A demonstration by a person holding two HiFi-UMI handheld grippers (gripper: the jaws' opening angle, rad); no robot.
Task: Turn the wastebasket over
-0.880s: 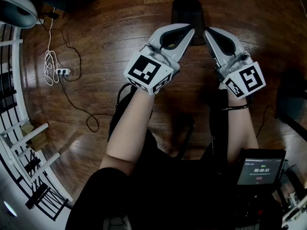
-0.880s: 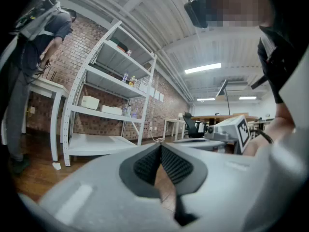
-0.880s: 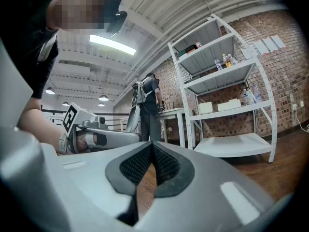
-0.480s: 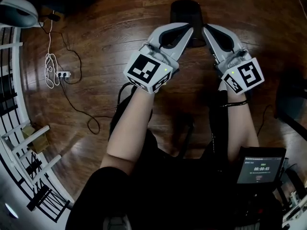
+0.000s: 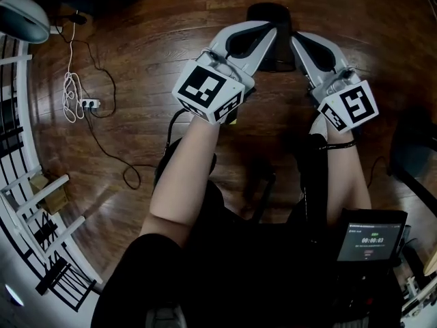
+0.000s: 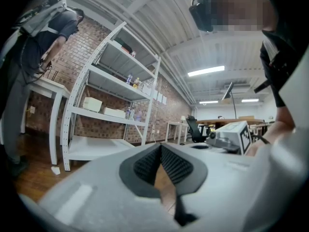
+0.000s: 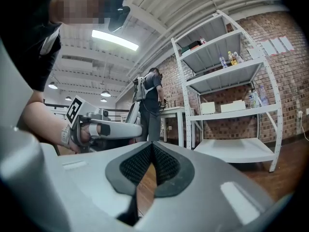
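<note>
The wastebasket (image 5: pixel 270 14) is a black bin standing on the wooden floor at the top middle of the head view, partly hidden behind the two gripper tips. My left gripper (image 5: pixel 270 33) is held level above its near left side, pads together and nothing between them. My right gripper (image 5: pixel 295 43) hovers at the bin's near right side, also shut and empty. In the left gripper view the left gripper (image 6: pixel 160 147) has its ribbed pads meeting at the tip. The right gripper (image 7: pixel 151 144) looks the same in its own view. Neither gripper view shows the bin.
A white cable and power strip (image 5: pixel 89 102) lie on the floor at the left, beside a white railing (image 5: pixel 31 190). A small screen (image 5: pixel 369 236) sits at lower right. White shelving (image 6: pixel 111 110) stands against a brick wall, with a person (image 7: pixel 149 98) nearby.
Both grippers have drifted slightly away from me, toward the bin, the left one more than the right. Their jaws have stayed together.
</note>
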